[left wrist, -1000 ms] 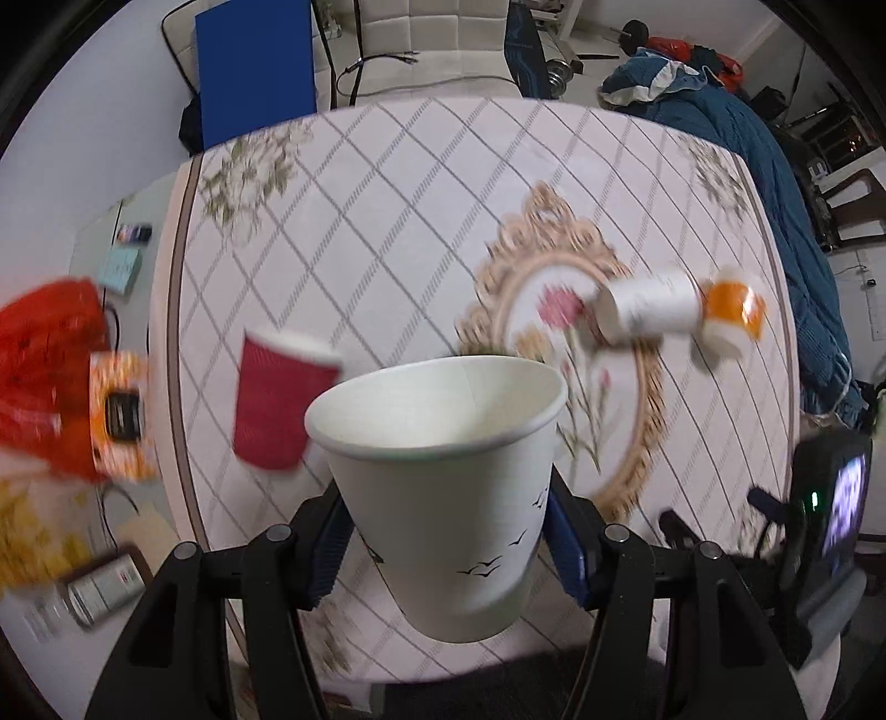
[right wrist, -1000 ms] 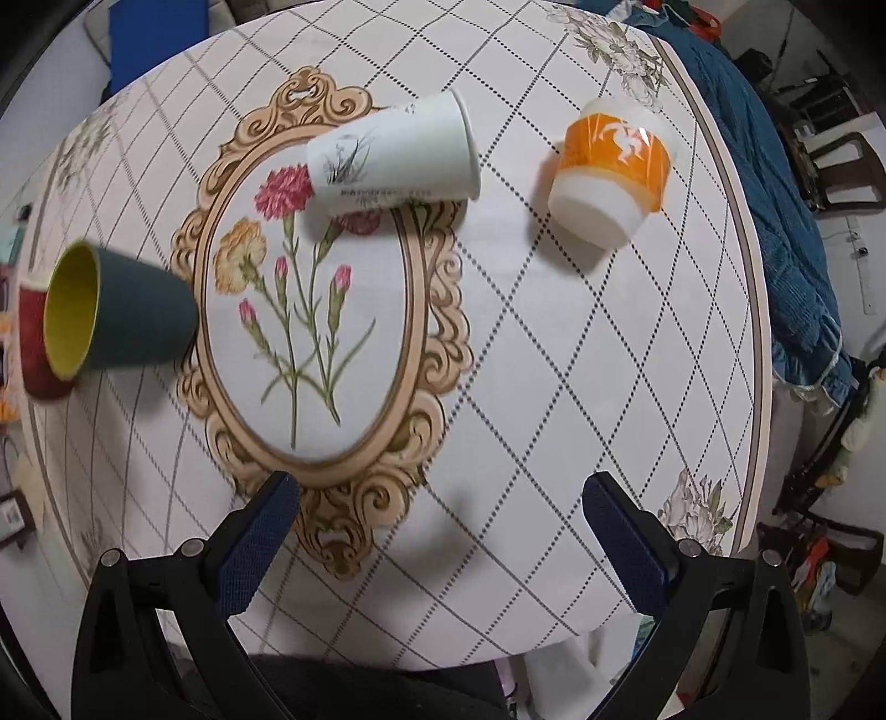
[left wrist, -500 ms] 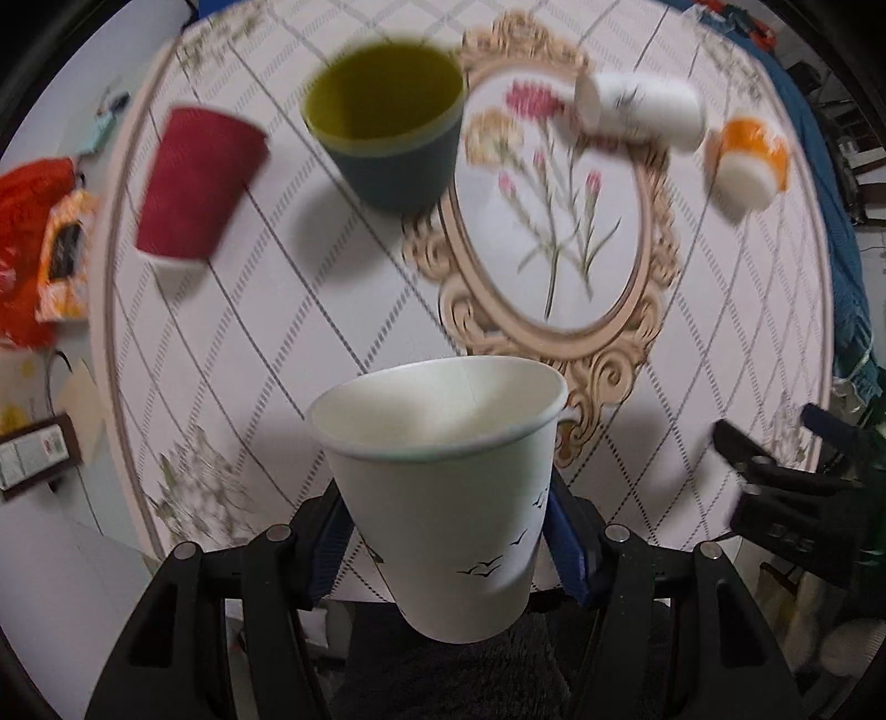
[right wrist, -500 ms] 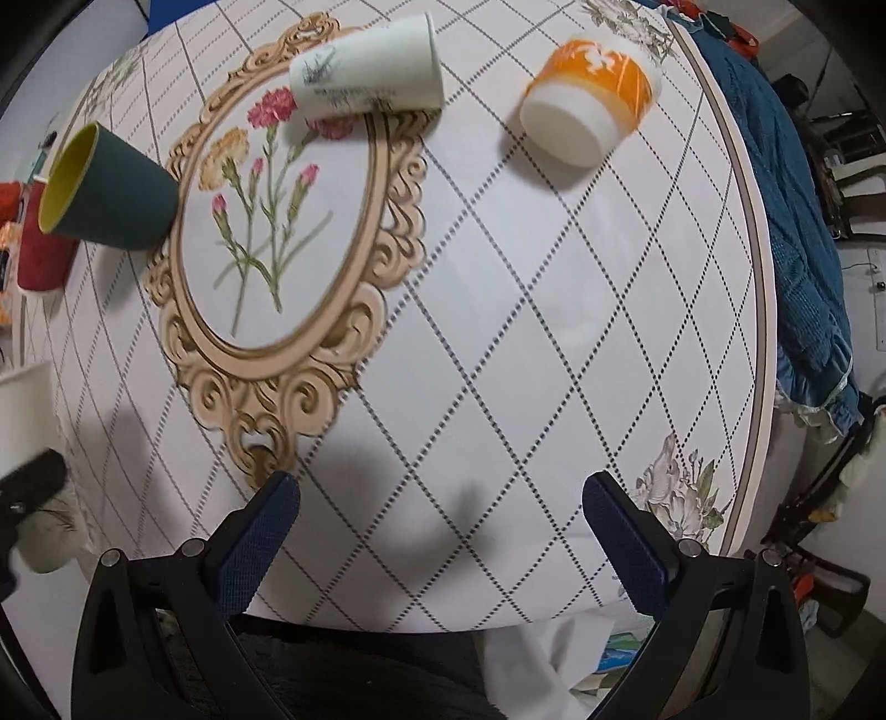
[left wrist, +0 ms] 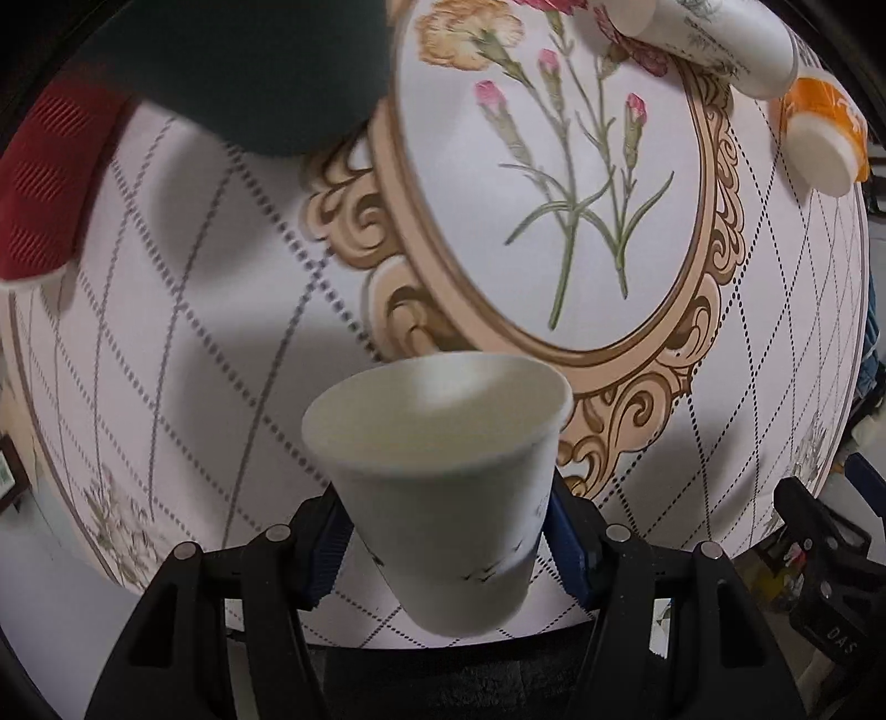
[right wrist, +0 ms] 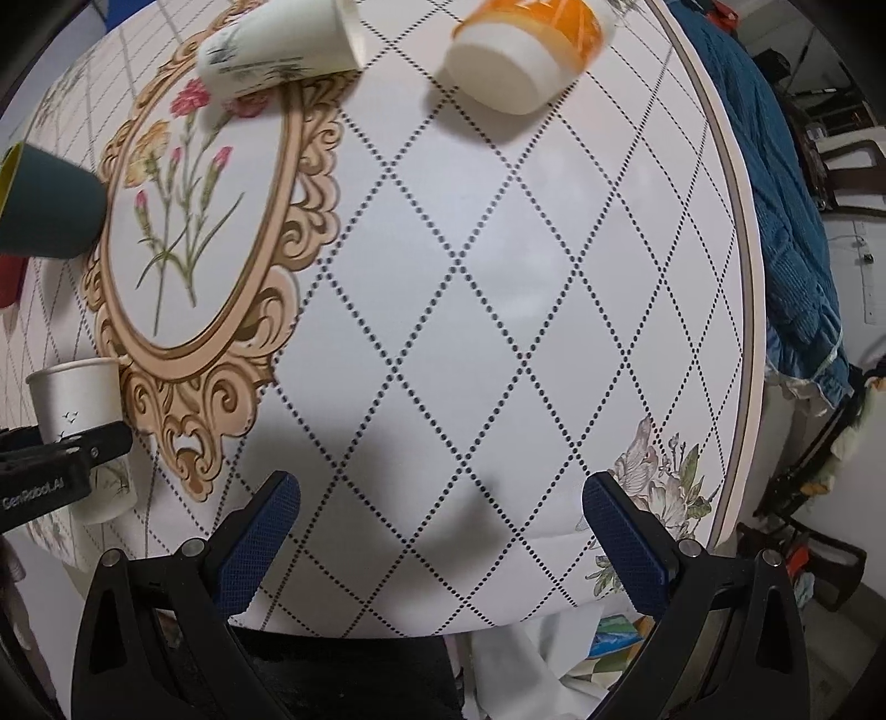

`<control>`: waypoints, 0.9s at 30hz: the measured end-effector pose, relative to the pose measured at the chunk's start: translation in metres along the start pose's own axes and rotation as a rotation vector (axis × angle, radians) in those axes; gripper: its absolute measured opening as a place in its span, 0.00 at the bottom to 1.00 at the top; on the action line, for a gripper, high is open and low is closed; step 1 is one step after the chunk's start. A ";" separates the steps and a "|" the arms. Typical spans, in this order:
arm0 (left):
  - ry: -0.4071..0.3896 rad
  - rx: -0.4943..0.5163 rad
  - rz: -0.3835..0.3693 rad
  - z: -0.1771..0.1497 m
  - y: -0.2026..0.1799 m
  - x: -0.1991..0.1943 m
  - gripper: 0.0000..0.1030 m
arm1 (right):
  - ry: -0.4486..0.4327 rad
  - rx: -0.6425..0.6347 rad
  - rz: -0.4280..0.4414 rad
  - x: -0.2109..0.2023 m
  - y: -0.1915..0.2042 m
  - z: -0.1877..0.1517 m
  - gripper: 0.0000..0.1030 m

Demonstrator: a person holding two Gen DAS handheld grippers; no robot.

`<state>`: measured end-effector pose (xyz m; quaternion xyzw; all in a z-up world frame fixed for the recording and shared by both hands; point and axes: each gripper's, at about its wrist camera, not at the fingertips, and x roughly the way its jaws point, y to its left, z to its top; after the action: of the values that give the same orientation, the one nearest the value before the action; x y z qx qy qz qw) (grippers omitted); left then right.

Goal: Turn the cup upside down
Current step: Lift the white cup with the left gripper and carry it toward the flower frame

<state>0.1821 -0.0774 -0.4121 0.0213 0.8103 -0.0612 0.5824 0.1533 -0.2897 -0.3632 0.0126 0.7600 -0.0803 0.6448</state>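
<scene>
Left gripper (left wrist: 443, 531) clamps white paper cup (left wrist: 443, 487), now tipped toward tablecloth (left wrist: 221, 360); flip underway. Right gripper (right wrist: 440, 531) wide, empty.

1. The paper cup (left wrist: 443, 487) sits between the two fingers of the left gripper (left wrist: 446, 545), over the near edge of the table (right wrist: 498, 310).
2. In the right wrist view this cup (right wrist: 77, 404) is at the far left, just beside the near end of the oval frame print (right wrist: 205, 232).
3. The right gripper (right wrist: 440, 540) hangs over the near edge of the table, its fingers wide apart with nothing between them.
4. A dark cup (right wrist: 50, 205) lies at the left side of the oval print.
5. A ribbed cup (left wrist: 50, 183) is left of the dark cup.
6. A printed cup (right wrist: 282, 47) lies on its side at the far end of the oval.
7. A banded cup (right wrist: 526, 55) stands to the right of it, apart.
</scene>
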 end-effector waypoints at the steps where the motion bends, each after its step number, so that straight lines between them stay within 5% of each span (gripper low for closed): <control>1: 0.004 0.008 0.005 0.001 -0.003 0.002 0.59 | 0.001 0.002 -0.002 0.001 -0.001 0.001 1.00; 14: 0.004 0.009 0.048 0.001 -0.017 0.003 0.60 | -0.001 0.023 -0.004 0.000 -0.005 0.006 1.00; 16: 0.009 0.008 0.042 -0.001 -0.017 0.004 0.65 | -0.003 0.024 -0.004 -0.001 -0.006 0.007 1.00; 18: 0.007 0.011 0.044 -0.002 -0.017 0.006 0.80 | -0.003 0.026 -0.002 -0.001 -0.006 0.007 1.00; 27: -0.024 -0.003 0.054 -0.010 -0.020 -0.003 0.85 | -0.008 0.021 0.001 -0.004 -0.003 0.007 1.00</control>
<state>0.1713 -0.0955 -0.4044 0.0418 0.8025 -0.0445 0.5935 0.1605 -0.2932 -0.3599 0.0193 0.7565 -0.0878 0.6478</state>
